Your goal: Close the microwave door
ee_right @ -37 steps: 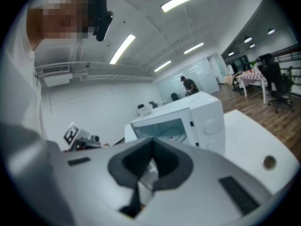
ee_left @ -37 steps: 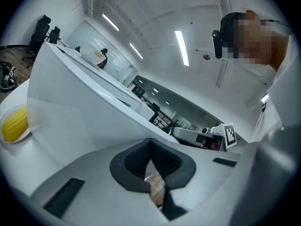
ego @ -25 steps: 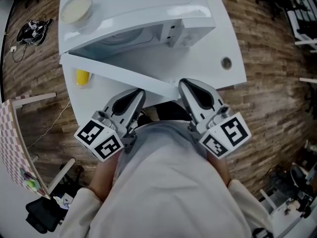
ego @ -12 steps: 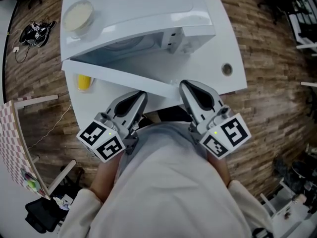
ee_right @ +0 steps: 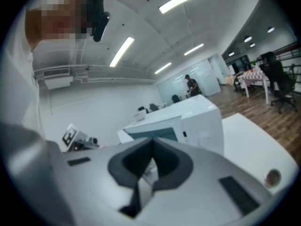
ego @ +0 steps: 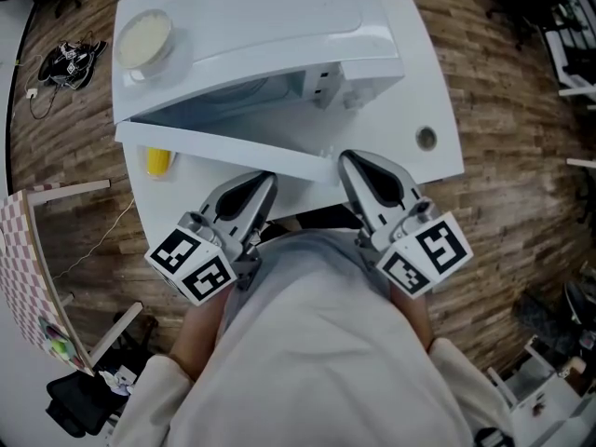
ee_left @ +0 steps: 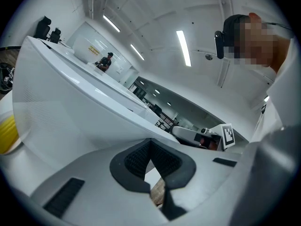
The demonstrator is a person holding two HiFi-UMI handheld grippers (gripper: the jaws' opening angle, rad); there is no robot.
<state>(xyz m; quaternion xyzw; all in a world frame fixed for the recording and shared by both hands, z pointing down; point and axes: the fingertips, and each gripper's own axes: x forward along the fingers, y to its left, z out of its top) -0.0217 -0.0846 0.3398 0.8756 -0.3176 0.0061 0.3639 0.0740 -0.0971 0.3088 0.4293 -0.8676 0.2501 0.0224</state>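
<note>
Microwave: the white box-shaped microwave (ego: 279, 26) stands on a white table (ego: 433, 101) with its cavity facing the person.
Door: the flat white microwave door (ego: 223, 147) is open, swung out from the microwave's front on the person's left side. Its long panel runs across in front of the cavity, and its free end lies toward the right.
Left gripper: the left gripper (ego: 264, 179) is in front of the microwave, its tip at the door's outer face near the middle. Its jaws are drawn together with nothing between them (ee_left: 151, 166). Whether it touches the door cannot be told.
Right gripper: the right gripper (ego: 346, 158) sits by the door's free end, in front of the microwave. Its jaws are closed and empty (ee_right: 149, 166).
Dish: a round cream-coloured dish (ego: 142, 37) rests on the microwave's top, at its left corner.
Yellow item: a small yellow object (ego: 158, 161) stands on the table left of the microwave, behind the door.
Table hole: a round grommet hole (ego: 426, 139) lies in the table right of the microwave.
</note>
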